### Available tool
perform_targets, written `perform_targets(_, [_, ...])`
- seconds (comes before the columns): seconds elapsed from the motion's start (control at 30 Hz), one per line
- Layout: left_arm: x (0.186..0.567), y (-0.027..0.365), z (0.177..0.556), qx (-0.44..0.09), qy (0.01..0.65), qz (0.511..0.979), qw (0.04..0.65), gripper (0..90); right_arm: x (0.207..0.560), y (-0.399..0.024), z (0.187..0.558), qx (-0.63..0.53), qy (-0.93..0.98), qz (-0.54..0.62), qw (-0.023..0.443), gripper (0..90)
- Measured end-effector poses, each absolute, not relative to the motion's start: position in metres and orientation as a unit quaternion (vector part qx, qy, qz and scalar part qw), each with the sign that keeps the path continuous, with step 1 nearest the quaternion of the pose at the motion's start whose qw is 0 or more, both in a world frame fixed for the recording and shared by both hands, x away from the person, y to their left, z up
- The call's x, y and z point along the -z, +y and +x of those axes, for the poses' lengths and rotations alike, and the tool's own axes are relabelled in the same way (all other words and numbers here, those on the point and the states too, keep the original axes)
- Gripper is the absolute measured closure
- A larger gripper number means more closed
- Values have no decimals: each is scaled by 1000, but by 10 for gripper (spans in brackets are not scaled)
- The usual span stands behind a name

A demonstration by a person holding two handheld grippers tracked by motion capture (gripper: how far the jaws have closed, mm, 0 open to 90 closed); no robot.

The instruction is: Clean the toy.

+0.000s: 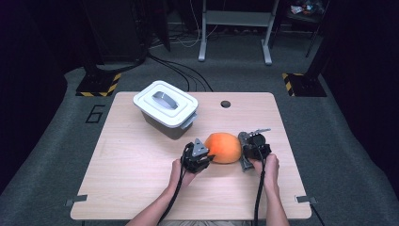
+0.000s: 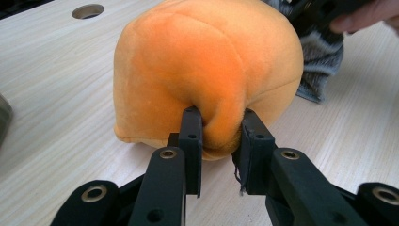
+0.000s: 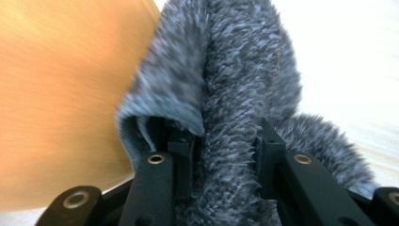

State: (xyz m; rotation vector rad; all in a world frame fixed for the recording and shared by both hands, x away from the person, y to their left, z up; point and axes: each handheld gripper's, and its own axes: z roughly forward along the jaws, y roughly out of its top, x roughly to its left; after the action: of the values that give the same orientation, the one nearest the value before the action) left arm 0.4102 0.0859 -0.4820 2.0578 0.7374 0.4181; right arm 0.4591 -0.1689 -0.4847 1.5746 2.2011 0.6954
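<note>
Far left on the pale wood-grain bench: a white rectangular plastic lidded box with a grey handle recess in its lid and a grey body beneath, standing toward the back edge, well apart from both hands.

Next, near the middle: the left gripper, black, topped by a grey three-cornered plate, held in the left hand rising from the bottom edge. Clamped on a fold of the round orange plush toy (seen plainly in the left gripper view, where both black jaws pinch a bulge of orange fur low on the near side). Toy resting on the bench, just right of centre, between the two grippers.

Right of the toy: a grey fuzzy fabric part, touching the orange body on its right side and lying against the bench. In the left gripper view, grey fabric peeking out behind the orange mass at upper right.

Farthest right: the right gripper, held in the right hand, closed on the grey fuzzy fabric (jaws pressed in on either side of a thick ridge of pile; orange surface blurred at the left of that view).

Behind the toy, a round cable hole in the bench top.
</note>
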Motion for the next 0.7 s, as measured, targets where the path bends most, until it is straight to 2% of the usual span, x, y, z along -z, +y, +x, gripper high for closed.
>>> perform_targets(0.17, [482, 87, 411, -172, 297, 830, 440, 745, 486, -170, 460, -246, 776, 555, 171, 666])
perform_targets(0.4, [482, 89, 411, -168, 303, 826, 445, 744, 443, -174, 439, -288, 759, 541, 219, 668])
perform_targets(0.53, [482, 88, 411, -168, 301, 827, 445, 744, 419, -161, 424, -323, 764, 510, 226, 668])
perform_targets(0.7, [482, 89, 412, -171, 300, 827, 444, 743, 414, -141, 419, -324, 784, 483, 217, 668])
